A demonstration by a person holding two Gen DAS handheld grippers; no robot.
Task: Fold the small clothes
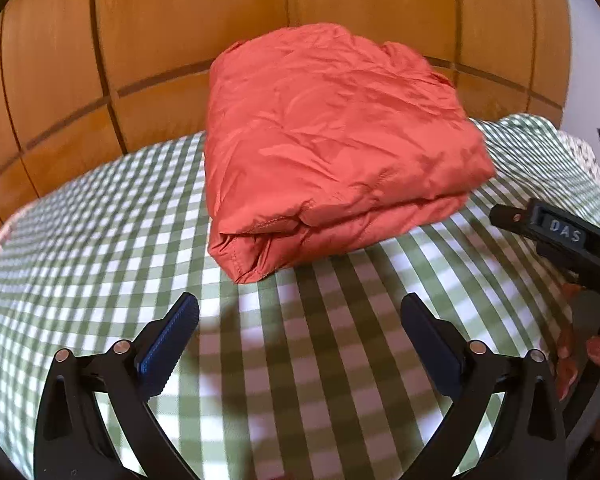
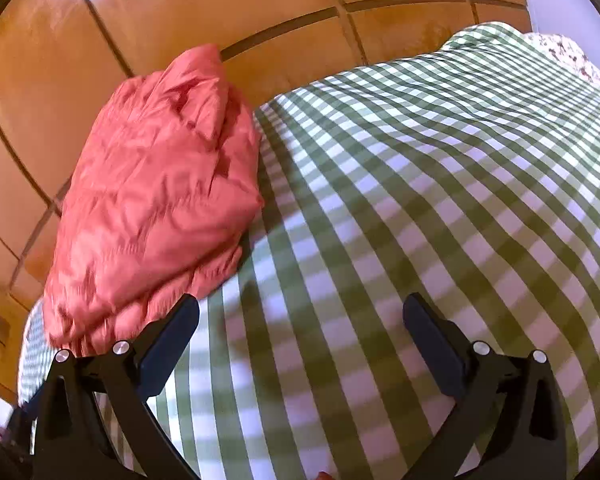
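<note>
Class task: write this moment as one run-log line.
garment: red garment folded on checked sheet | left claw: open, empty | right claw: open, empty

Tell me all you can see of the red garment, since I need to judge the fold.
The red garment is coral-red, thin, crinkly fabric, nylon-like, with stitched hems showing at its near corner. It lies folded in a thick, roughly rectangular bundle of several layers, surface wrinkled, resting on the green checked cloth near the orange padded panel. Neither tongs hold it; in the right wrist view the left finger overlaps its edge.
</note>
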